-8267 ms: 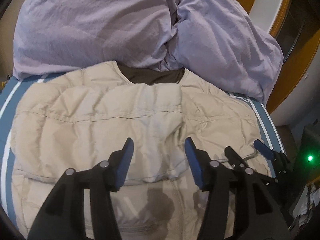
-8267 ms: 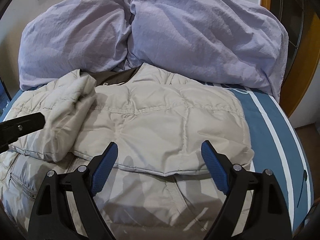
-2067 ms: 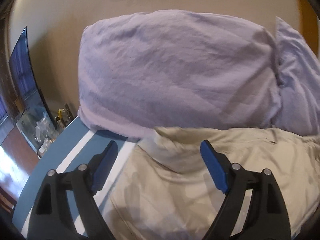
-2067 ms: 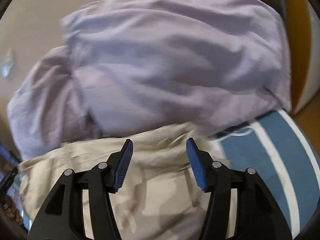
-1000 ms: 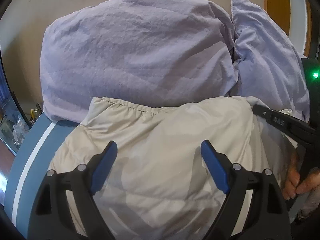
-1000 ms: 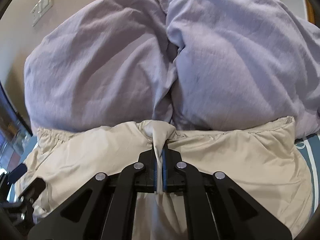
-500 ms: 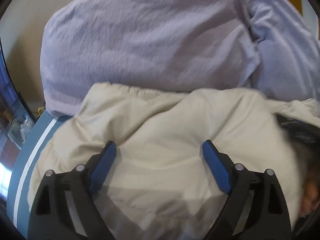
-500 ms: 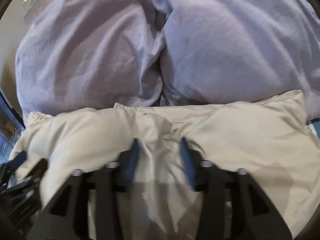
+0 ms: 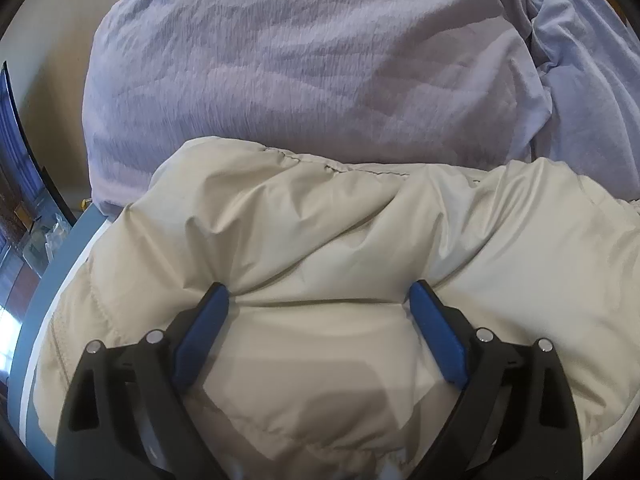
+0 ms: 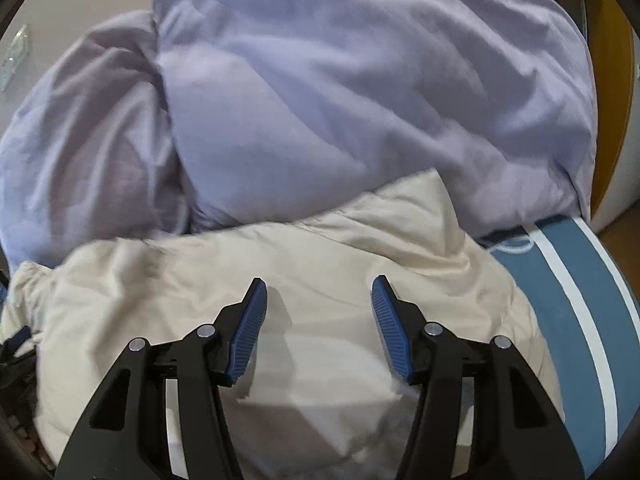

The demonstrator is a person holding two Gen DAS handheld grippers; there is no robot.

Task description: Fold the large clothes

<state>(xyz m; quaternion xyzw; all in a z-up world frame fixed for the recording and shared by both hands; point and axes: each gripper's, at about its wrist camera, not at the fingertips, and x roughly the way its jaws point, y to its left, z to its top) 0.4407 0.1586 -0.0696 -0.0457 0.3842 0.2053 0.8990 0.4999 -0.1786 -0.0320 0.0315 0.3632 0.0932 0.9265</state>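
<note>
While the beige padded jacket (image 9: 328, 240) lies folded on the blue striped bed (image 10: 568, 300), its long axis running side to side against the lilac pillows (image 9: 304, 64), both tools sit directly over it. The left tool (image 9: 320, 300) is opening wide, tips dimpling the fabric without pinching; the right tool (image 10: 318, 292) stands half open, empty. No containers show.

The beige jacket (image 9: 320, 240) runs off the near and right edges in the left wrist view. The lilac duvet (image 10: 360, 100) hides the far bed (image 10: 568, 280); its folds are blurred.
</note>
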